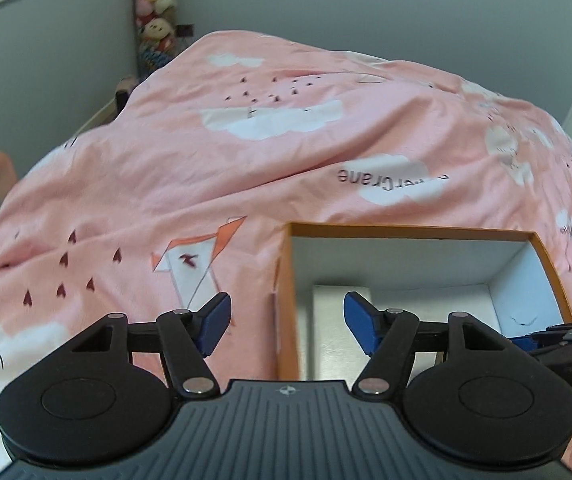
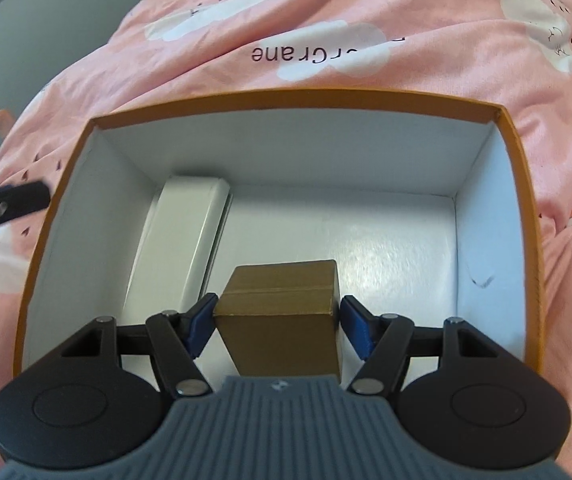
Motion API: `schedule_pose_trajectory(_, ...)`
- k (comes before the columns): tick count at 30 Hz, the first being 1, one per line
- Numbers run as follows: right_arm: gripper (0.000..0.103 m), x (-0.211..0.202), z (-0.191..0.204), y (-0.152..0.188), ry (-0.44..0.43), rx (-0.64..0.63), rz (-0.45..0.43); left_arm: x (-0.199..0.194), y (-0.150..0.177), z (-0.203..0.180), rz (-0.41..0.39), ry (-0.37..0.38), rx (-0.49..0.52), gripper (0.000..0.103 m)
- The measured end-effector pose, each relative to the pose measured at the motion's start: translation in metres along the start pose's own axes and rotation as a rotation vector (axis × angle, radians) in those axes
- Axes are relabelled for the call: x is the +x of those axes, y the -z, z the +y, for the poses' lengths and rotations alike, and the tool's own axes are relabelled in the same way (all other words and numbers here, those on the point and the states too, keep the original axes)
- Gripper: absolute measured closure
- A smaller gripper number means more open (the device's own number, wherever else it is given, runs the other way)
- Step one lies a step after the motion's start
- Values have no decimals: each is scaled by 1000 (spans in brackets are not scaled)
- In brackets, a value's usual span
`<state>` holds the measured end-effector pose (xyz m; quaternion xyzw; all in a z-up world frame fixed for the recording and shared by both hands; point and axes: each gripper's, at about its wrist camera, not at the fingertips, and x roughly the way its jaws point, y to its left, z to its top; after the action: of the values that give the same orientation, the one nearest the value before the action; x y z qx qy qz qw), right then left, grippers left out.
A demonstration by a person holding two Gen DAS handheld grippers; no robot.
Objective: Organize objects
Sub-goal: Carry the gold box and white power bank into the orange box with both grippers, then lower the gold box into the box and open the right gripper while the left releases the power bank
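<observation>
The right gripper [image 2: 276, 322] clasped a brown carton [image 2: 282, 312] inside the orange box [image 2: 286, 98], likely to stow it; the left gripper [image 1: 286, 322] hung empty, jaws apart.

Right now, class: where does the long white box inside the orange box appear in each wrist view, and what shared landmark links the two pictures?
Left wrist view: the long white box shows low, right of centre, between the tongs.
Right wrist view: it lies left of centre, along the left wall.
Shared landmark: the orange box rim.

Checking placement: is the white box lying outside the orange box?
No, the white box lies inside the orange box, along its left wall.
</observation>
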<state>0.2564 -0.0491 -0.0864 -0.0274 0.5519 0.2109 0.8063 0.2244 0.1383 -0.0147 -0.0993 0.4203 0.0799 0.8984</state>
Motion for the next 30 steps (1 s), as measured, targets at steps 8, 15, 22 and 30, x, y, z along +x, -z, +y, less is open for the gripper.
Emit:
schedule_pose_trajectory(8,35,34,19,-18,-5,71,36,13,16,22,30,13,-66,32)
schedule_pose_trajectory(15,36,44,35,-25,-56,100,31,20,23,21,56,31,-60,35)
schedule_pose_trajectory(22,36,48,40,-30,-106,119,36,18,24,23,70,3,-69,35)
schedule_pose_trajectory(30,36,21,35,-9,-166,88,100,8,32,19,109,-16,-90,35)
